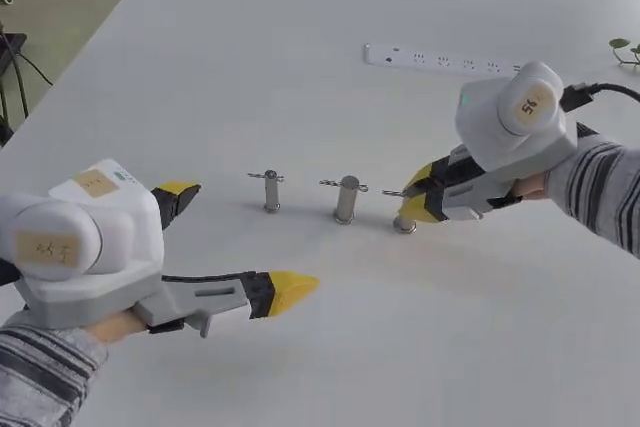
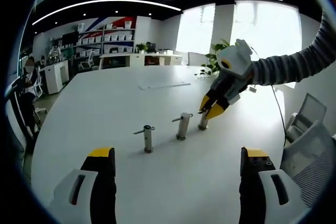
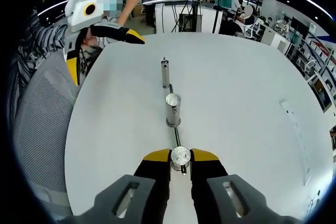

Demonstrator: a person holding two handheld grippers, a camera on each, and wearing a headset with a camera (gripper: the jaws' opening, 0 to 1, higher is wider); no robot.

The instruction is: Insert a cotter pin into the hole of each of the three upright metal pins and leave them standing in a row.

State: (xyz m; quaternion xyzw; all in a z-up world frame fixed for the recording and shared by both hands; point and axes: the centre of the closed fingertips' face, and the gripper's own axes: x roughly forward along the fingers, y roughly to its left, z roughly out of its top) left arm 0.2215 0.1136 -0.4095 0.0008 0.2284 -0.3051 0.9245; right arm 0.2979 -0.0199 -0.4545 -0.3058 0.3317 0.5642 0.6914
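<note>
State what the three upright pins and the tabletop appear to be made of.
The left pin, middle pin and right pin look like metal, likely steel: silvery, with bright reflective tops. The tabletop looks smooth matte white, perhaps laminate: soft glare, no grain.

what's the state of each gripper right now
left gripper: open, holding nothing
right gripper: closed on the end metal pin
</note>
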